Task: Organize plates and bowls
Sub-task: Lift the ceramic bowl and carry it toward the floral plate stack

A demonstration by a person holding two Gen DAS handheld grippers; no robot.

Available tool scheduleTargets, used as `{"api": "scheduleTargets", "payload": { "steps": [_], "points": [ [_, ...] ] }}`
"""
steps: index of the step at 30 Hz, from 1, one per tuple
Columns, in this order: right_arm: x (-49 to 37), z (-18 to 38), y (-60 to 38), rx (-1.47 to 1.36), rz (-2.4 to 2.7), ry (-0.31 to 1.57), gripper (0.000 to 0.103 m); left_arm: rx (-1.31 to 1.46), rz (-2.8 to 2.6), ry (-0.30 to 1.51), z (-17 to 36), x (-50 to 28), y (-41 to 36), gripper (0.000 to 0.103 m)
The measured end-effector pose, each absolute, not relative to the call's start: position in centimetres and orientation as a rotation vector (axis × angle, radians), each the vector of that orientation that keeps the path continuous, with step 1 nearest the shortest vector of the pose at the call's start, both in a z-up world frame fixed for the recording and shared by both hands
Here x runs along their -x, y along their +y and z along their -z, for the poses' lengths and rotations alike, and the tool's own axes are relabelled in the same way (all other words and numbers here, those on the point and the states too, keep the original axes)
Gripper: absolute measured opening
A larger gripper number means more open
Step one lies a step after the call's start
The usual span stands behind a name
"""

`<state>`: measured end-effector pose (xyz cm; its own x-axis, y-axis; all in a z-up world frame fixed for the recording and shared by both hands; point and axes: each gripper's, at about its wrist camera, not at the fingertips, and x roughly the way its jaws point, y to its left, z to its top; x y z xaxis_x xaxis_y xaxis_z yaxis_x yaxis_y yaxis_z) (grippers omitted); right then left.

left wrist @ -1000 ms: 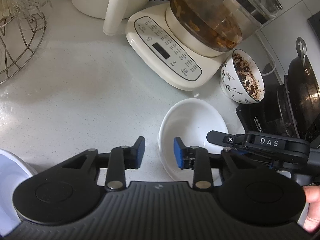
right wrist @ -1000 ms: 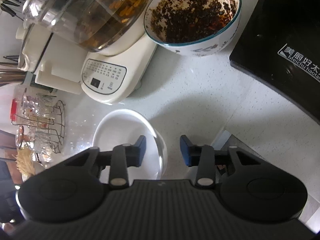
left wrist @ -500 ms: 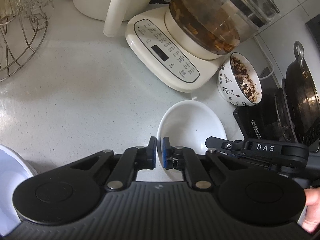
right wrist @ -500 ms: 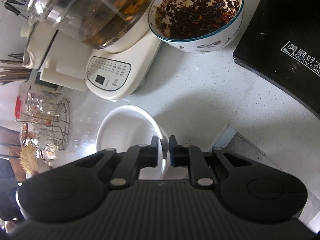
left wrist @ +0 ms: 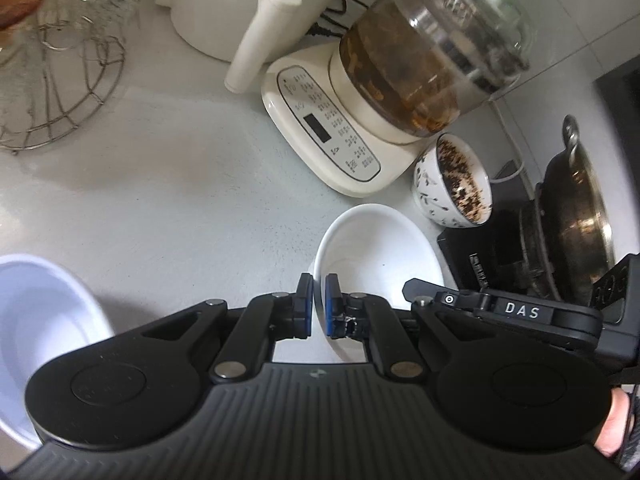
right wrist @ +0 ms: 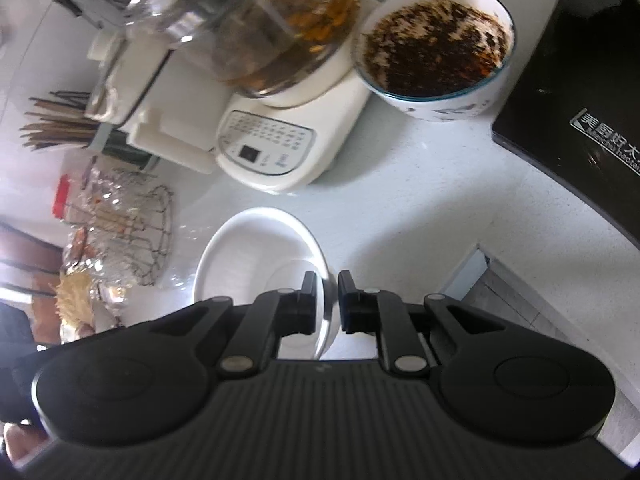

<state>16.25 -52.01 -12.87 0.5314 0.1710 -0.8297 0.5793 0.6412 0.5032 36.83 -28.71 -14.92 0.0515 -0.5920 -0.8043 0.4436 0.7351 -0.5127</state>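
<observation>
A white bowl point(left wrist: 376, 248) is held above the pale counter, also seen in the right wrist view point(right wrist: 256, 256). My left gripper point(left wrist: 319, 306) is shut on the bowl's left rim. My right gripper point(right wrist: 328, 300) is shut on its right rim; its black body point(left wrist: 516, 312) shows in the left wrist view. A second pale bowl point(left wrist: 36, 332) sits at the lower left. A patterned bowl of dark flakes point(left wrist: 456, 184) stands behind, also in the right wrist view point(right wrist: 436, 48).
A cream kettle base with a glass pot point(left wrist: 360, 128) stands just behind the white bowl. A white jug point(left wrist: 248, 12), a wire glass rack point(left wrist: 52, 80), a black stove with a wok point(left wrist: 568, 216), chopsticks point(right wrist: 56, 128) and the counter's edge point(right wrist: 520, 276) surround it.
Both grippers closed from open onto opposite rims of the white bowl. The bowl has since risen off the counter, with the scene dropping away and blurring.
</observation>
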Motion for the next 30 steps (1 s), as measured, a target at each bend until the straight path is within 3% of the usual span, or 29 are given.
{"api": "scheduleTargets", "payload": {
  "steps": [30],
  "points": [
    [-21.5,6.8,-39.5,-0.654,0.056,0.938,0.013,0.329,0.668,1.14,8.3,-37.0,-12.5,0.007]
  ]
}}
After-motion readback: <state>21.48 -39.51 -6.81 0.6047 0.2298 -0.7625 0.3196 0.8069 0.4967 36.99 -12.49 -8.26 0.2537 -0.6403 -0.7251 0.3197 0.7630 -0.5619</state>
